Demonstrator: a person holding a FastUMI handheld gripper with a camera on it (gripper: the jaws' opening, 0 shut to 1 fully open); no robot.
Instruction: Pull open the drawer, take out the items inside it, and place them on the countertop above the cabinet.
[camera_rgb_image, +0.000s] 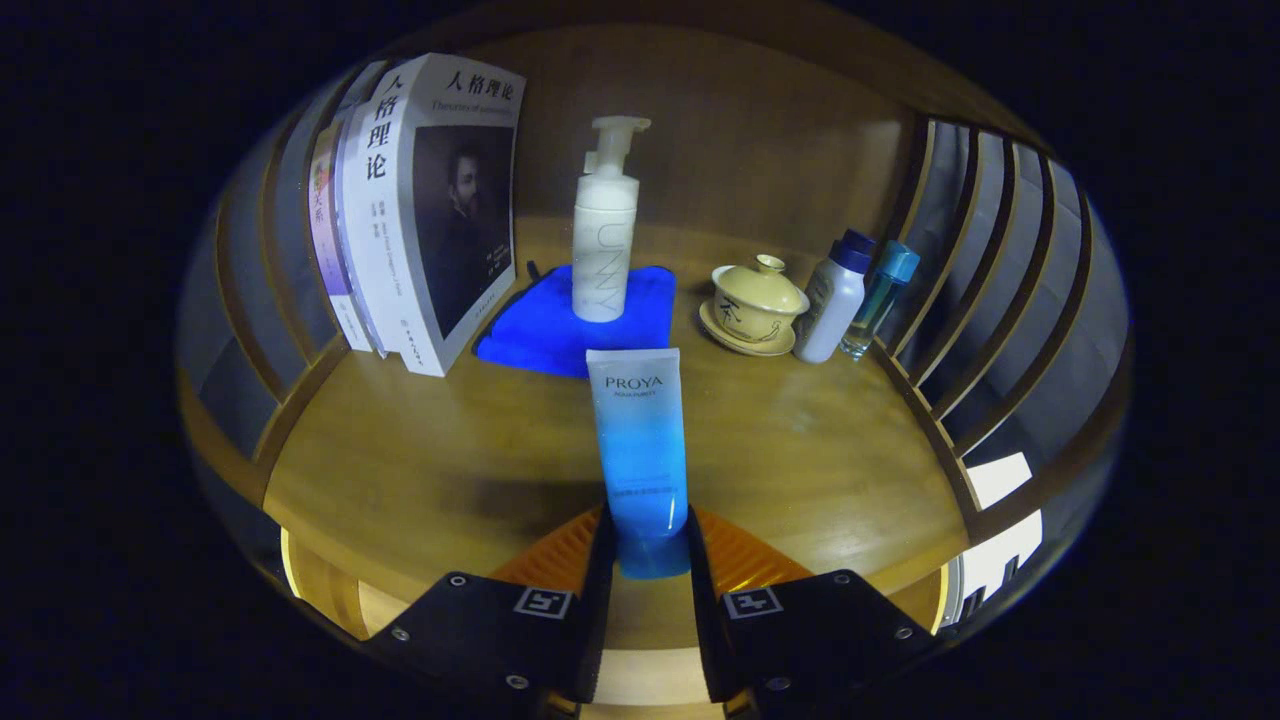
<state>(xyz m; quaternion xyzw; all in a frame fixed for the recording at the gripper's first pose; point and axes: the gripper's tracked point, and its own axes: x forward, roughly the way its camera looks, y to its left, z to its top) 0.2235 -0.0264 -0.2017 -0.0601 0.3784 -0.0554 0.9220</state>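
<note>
My gripper (648, 545) is shut on a blue and white tube (638, 440), both fingers pressing its lower capped end. The tube stands upright between the fingers, just over the front part of the wooden countertop (420, 470). Beyond it a white pump bottle (604, 235) stands on a folded blue cloth (545, 325) near the middle of the countertop.
Several books (400, 220) stand upright at the back left. A lidded yellow tea bowl on a saucer (755, 305), a white bottle with a dark cap (833, 297) and a small clear blue bottle (878, 298) sit at the right. Wooden slat sides (990, 290) flank the counter.
</note>
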